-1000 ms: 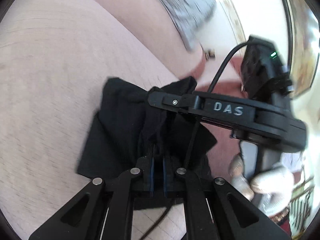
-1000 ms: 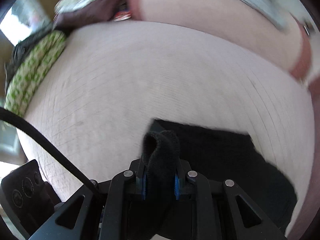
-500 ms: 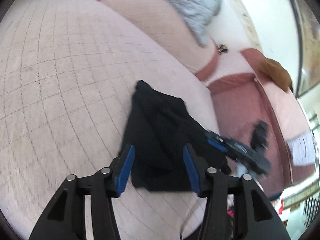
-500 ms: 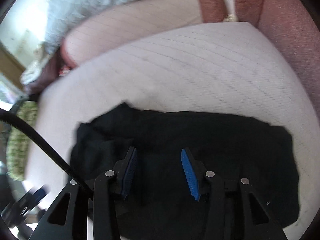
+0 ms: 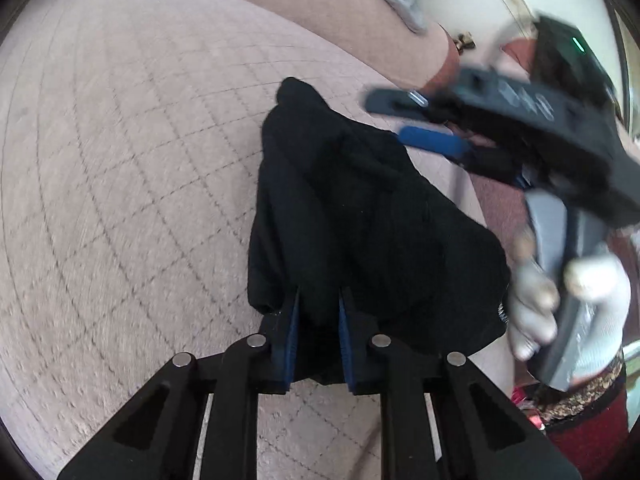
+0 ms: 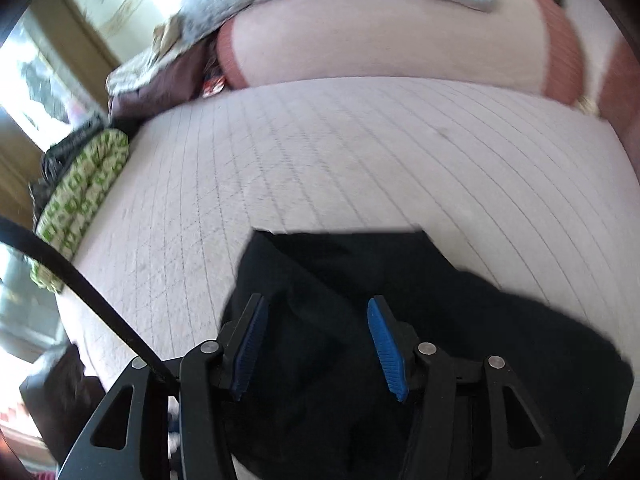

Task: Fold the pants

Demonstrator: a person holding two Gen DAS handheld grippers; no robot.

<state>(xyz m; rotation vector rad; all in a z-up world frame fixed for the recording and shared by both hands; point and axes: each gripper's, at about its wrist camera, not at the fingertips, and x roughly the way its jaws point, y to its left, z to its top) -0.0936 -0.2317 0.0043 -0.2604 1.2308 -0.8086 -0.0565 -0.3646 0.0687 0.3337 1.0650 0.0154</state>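
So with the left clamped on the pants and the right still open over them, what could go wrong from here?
1. The left gripper pinches only the near edge of the black pants; pulling could drag the whole bundle and undo the fold.
2. The right gripper is open above bunched cloth, so closing might catch several layers.
3. The pants lie near the cushion edge and could slide off.

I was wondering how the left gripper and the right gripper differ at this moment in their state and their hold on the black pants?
The left gripper has its fingers nearly closed, pinching an edge of the black pants; the right gripper has its fingers spread wide with nothing between them. The left one grips the cloth, while the right one only hovers above it. Both share black frames and blue pads, over the same pink quilted cushion.
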